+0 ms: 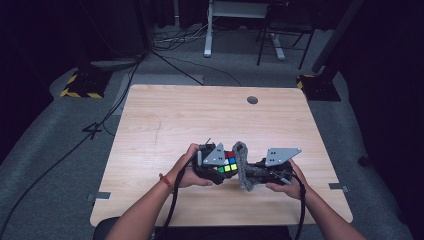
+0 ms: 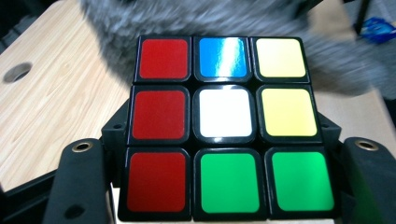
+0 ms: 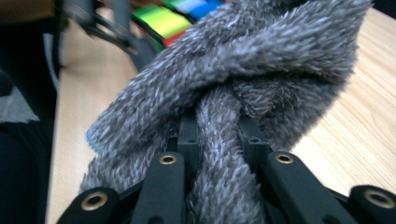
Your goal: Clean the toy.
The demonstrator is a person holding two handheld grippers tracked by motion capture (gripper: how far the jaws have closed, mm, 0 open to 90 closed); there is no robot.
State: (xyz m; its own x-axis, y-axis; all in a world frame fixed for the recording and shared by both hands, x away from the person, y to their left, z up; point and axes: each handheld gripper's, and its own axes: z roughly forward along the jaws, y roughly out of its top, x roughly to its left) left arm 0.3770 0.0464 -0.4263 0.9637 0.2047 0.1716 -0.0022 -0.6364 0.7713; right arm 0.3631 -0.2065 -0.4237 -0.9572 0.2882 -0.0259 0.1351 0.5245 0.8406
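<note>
The left tool (image 1: pixel 226 165) grips a cube (image 2: pixel 224 126) between its jaws; the right tool (image 1: pixel 250 172) is clenched on a grey cloth (image 3: pixel 243 88) pressed against the cube, both low over the tabletop's (image 1: pixel 200 115) near half

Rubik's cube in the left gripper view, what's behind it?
Behind the Rubik's cube is a blurred grey fuzzy cloth, with the wooden table beyond. The cube hides the cloth's lower part.

The fuzzy grey cloth (image 2: pixel 219 18) is smeared with blur behind the multicoloured puzzle cube (image 2: pixel 224 126), whose bottom row the left gripper view's edge cuts.
</note>
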